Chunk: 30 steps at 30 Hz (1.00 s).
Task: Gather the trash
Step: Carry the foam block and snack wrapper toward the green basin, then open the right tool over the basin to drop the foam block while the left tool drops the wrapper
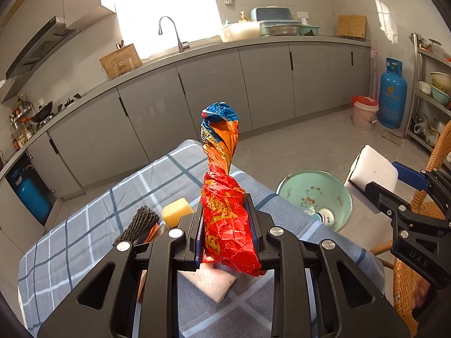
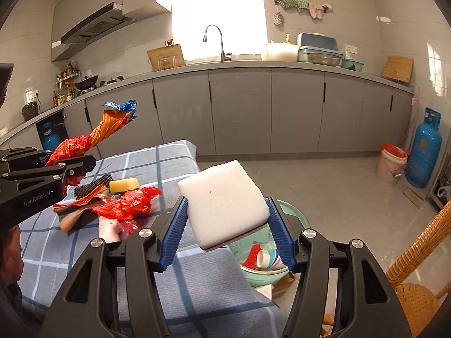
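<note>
Right wrist: foam block [image 2: 225, 202] above table edge [image 2: 194, 152]

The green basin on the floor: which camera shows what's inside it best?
The left wrist view: the green basin lies open beside the table, its printed bottom and a white cup visible. In the right wrist view the white foam block in the right tool covers most of it.

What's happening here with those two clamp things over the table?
A person is clearing trash off a checked tablecloth. The left gripper is clamped on a twisted red and orange wrapper; the right gripper holds a white foam block. A green basin on the floor beside the table already holds some scraps. More litter lies on the cloth.
</note>
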Available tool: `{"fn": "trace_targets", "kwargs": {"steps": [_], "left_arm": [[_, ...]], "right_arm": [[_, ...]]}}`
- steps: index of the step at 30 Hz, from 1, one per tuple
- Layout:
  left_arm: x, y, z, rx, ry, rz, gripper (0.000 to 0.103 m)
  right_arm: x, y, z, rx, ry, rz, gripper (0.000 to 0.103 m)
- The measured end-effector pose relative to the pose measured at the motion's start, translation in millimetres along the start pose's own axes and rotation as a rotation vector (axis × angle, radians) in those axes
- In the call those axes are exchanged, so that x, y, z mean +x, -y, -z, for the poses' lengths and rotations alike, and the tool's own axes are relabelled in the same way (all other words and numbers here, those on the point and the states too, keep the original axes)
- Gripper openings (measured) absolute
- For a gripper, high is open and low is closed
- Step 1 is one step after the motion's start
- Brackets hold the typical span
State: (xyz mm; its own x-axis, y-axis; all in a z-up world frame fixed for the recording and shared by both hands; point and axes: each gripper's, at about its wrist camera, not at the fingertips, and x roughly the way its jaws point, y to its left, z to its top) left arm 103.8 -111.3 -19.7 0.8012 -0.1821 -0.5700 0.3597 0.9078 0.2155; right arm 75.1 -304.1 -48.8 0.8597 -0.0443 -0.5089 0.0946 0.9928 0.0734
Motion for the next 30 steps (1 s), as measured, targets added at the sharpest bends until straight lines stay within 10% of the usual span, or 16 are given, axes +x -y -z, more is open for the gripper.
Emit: {"fn": "trace_targets", "kwargs": {"steps": [30], "left_arm": [[72, 51, -28, 0.066, -0.046, 0.059, 0.026]], "right_arm": [[51, 57, -12, 0.070, -0.016, 0.070, 0.058]]}}
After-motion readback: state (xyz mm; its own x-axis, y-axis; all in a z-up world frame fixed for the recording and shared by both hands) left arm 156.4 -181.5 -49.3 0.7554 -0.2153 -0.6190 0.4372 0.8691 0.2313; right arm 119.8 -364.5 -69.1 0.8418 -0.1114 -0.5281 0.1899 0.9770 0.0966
